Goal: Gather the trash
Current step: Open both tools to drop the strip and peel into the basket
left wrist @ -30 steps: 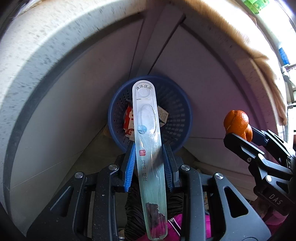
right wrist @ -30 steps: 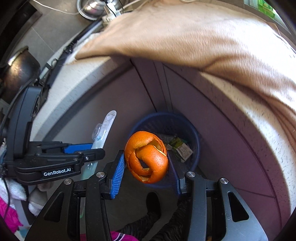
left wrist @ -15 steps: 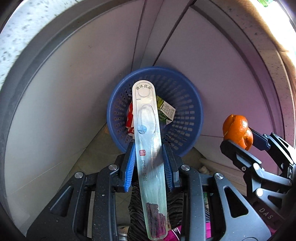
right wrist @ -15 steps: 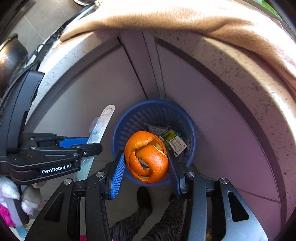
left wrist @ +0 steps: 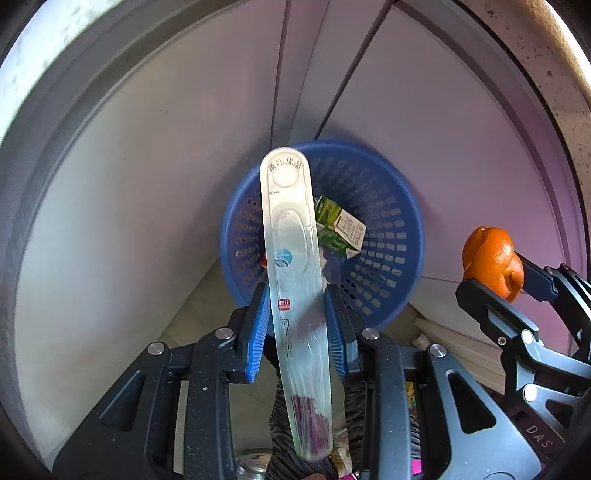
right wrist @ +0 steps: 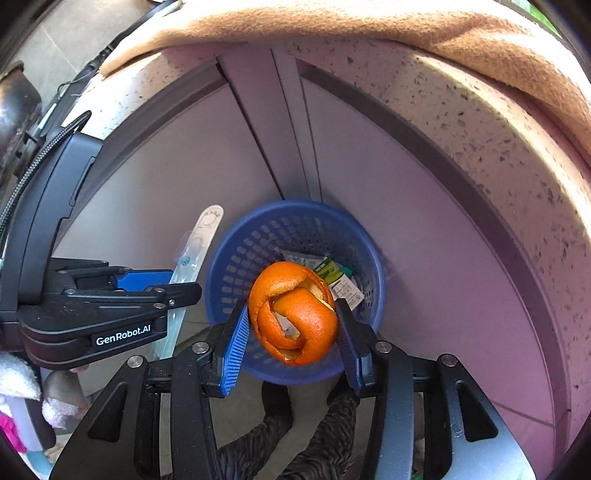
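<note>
A blue perforated basket stands on the floor against the cabinet corner, right under both grippers. My left gripper is shut on a long clear plastic toothbrush package, which sticks out over the basket's left rim. In the right wrist view my right gripper is shut on a curled orange peel, hanging above the near side of the basket. The left gripper and its package show to the left of the basket. The orange peel also shows at the right of the left wrist view.
A green and white carton and other wrappers lie in the basket. Pale cabinet doors rise behind it under a speckled stone counter draped with a tan cloth. A person's dark trouser legs stand just before the basket.
Both grippers have sunk towards the basket, which now looks larger and nearer. The package and the orange peel stay gripped as before.
</note>
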Demonstrator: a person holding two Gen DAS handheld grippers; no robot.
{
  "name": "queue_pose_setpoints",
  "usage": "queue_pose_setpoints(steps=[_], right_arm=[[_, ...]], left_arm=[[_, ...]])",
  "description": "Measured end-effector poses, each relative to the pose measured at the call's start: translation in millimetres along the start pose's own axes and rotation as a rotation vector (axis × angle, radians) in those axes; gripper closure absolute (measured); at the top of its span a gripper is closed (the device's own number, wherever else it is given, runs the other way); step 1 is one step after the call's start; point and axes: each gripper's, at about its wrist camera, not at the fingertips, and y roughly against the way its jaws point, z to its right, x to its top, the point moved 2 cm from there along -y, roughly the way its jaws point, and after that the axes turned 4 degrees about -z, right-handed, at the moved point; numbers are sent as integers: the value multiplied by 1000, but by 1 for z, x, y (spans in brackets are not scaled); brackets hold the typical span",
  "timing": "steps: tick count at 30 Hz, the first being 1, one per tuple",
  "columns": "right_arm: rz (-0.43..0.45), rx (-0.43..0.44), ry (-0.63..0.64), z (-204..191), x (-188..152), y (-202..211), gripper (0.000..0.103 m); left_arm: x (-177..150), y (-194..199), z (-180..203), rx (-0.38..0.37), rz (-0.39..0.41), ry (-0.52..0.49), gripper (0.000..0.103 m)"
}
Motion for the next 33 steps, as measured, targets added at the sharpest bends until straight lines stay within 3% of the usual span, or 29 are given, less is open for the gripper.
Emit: queue_pose_setpoints(steps=[23,33], right_arm=[[31,7,2,4,20,31,51],[74,27,33,-1,28,59,51]], left_arm=[[17,21,-2,31,55,-11,70],[10,56,1,46,133,-19,69]])
